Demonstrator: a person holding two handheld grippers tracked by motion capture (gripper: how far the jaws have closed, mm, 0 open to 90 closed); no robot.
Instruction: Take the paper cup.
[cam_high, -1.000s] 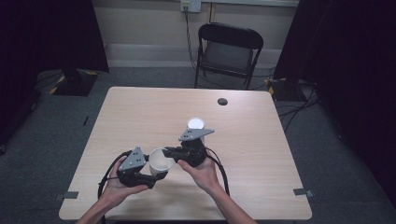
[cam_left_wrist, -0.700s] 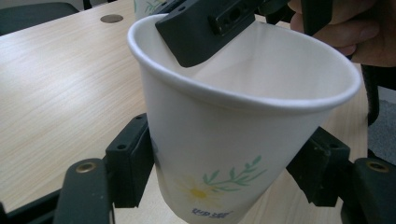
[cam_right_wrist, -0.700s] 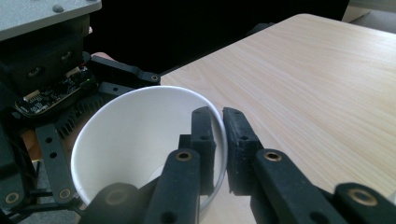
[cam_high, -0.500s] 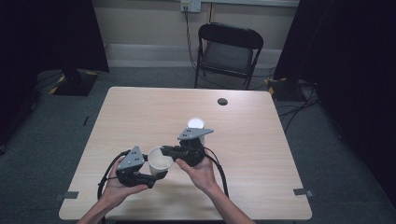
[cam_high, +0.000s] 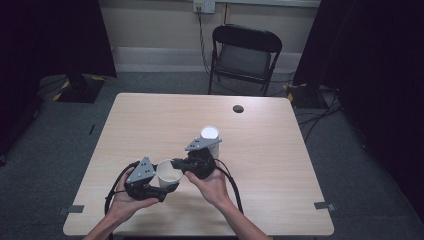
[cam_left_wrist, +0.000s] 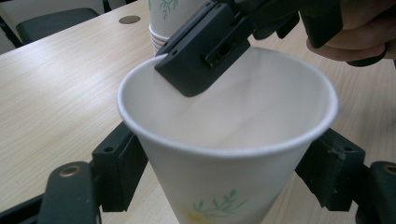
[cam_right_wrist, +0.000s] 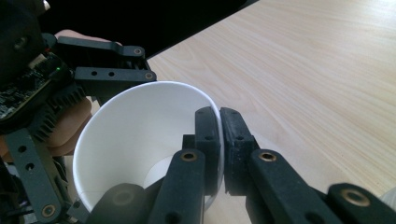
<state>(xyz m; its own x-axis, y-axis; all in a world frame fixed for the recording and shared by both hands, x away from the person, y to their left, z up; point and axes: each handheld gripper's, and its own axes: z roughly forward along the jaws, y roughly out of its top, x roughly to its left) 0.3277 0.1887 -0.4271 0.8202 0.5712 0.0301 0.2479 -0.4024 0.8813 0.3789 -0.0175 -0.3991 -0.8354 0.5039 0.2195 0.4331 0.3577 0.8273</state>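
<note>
Holding the paper cup (cam_high: 169, 174) upright over the near part of the desk (cam_high: 280, 165), you kept its mouth facing up and its long axis vertical, narrow base downward. Your right hand-held gripper (cam_right_wrist: 219, 126) was clamped on the cup's rim, one pad inside the wall and one outside. Your left hand-held gripper (cam_left_wrist: 224, 168) had just been opening, the cup's body between its two pads, which stood just beside the wall without visibly pressing. A stack of cups (cam_high: 210, 139) stood on the desk just behind your right hand (cam_high: 212, 185).
</note>
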